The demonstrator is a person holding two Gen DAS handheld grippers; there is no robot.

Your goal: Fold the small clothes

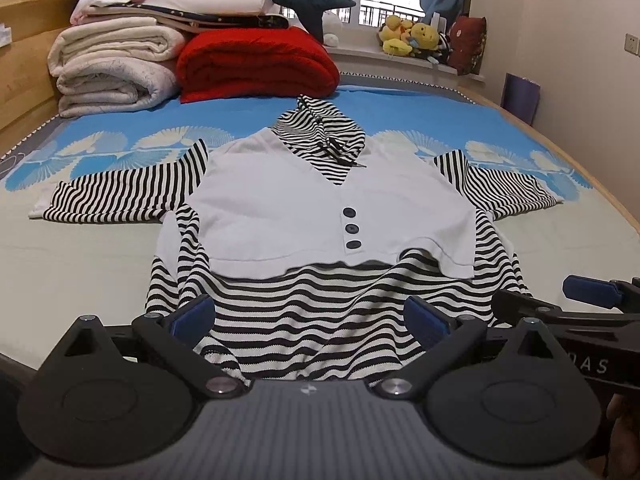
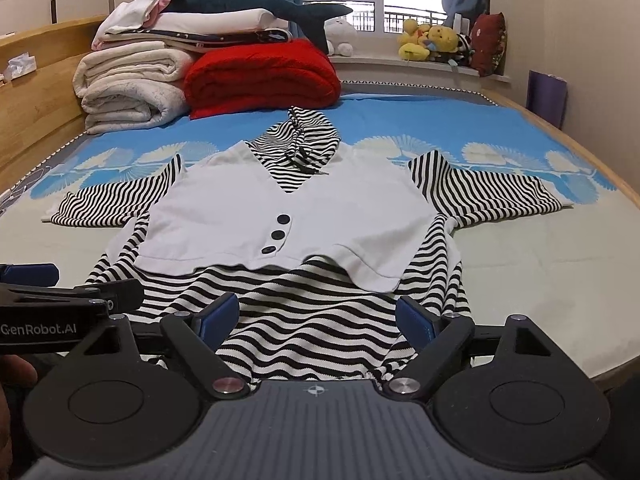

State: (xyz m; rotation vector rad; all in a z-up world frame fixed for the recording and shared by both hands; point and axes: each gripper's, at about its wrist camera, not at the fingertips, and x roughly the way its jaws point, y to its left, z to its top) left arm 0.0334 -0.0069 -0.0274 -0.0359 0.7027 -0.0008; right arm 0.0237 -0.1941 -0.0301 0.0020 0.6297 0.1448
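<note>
Striped hem of the little top (image 1: 304, 320) lies nearest, flat on the bed (image 1: 80, 264), sleeves spread so folding is easy. Both my left fingers (image 1: 308, 316) and right fingers (image 2: 316, 314) are wide, holding nothing, side by side over the near hem.

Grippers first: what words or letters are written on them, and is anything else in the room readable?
"GenRobot.AI": white letters on the black left gripper body, seen at the right wrist view's left edge.
"DAS": faint letters, cut off, on the black right gripper body, in the left wrist view.
The black-and-white striped hooded top carries no text.
</note>
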